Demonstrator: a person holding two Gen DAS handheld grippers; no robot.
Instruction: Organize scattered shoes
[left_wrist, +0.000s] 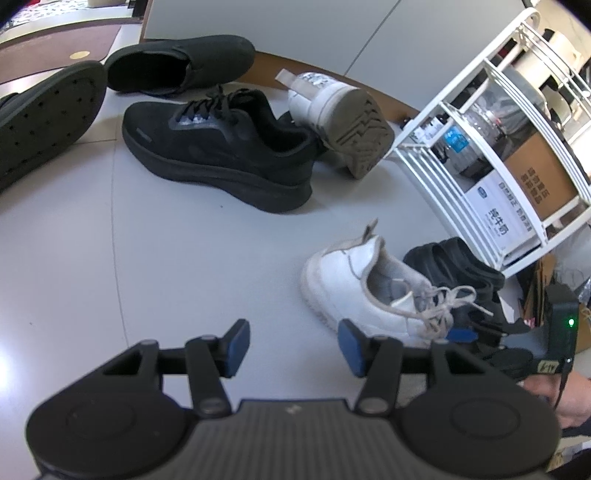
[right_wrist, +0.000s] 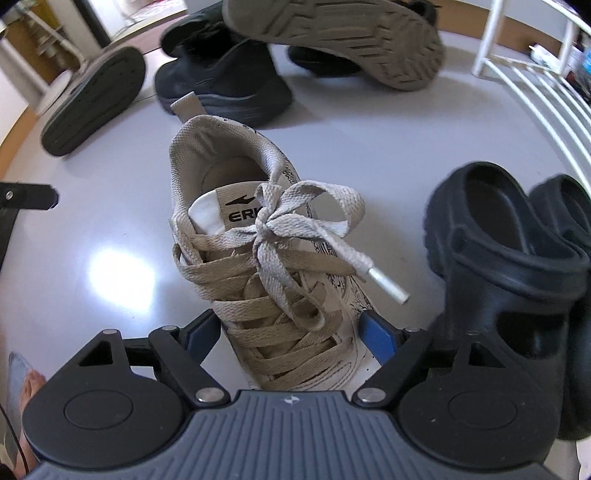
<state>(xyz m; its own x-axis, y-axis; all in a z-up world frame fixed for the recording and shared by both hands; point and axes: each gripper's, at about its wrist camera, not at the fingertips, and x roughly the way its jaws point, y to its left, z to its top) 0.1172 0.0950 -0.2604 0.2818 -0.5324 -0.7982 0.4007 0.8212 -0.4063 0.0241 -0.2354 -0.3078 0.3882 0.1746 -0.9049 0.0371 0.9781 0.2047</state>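
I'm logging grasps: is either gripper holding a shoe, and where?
Left gripper: nothing. Right gripper straddles the laced white sneaker's forefoot; contact unclear.

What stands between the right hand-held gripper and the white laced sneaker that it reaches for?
Nothing visible. The right hand-held gripper already has its open jaws on both sides of the white sneaker, over the laces. Only the black clog stands close beside the sneaker on its right, but not between them.

A white wire rack (left_wrist: 491, 122) stands on the pale floor (left_wrist: 110, 240). Inside it sit a clear plastic bottle (left_wrist: 476, 136) and, just beside that, a brown cardboard box (left_wrist: 535, 177) with a white printed carton (left_wrist: 498, 218) in front. A dark red mat (left_wrist: 55, 44) lies well apart from the rack.
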